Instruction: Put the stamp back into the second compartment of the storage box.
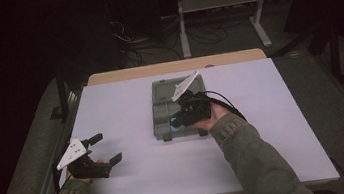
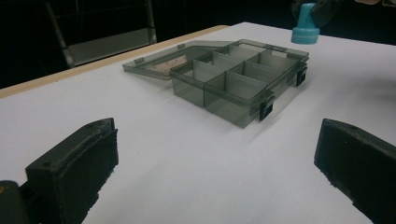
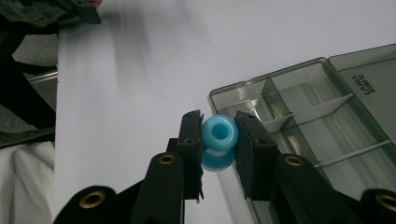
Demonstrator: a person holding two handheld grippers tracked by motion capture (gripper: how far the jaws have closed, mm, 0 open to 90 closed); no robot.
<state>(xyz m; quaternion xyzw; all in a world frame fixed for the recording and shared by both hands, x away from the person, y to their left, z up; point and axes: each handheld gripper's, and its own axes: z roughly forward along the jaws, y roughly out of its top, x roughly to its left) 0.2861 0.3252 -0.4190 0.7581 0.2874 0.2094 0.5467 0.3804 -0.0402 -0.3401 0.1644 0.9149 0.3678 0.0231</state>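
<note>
The table (image 1: 136, 182) carries a white surface with a wooden strip along its far edge. An open grey compartment box (image 1: 163, 121) rests near the middle of the table, slightly toward the far edge, its long axis running from near edge to far edge; its lid (image 1: 164, 89) lies flat on the far side, and two dark latches face the near edge. Internal dividers split the box into several cells. The right gripper (image 1: 179, 121) is positioned over the near part of the box, at the corner toward the table's left edge. Its jaws are clamped narrowly on a blue spool-shaped piece (image 3: 219, 140), which sits between the two pads, touching both. The bore of the piece faces the right gripper camera, so its long axis runs along the gripper, and the flared end (image 2: 305, 34) points down toward the box. The left gripper (image 1: 105, 148) rests near the left near corner of the table, well apart from the box, jaws spread wide and holding nothing.
</note>
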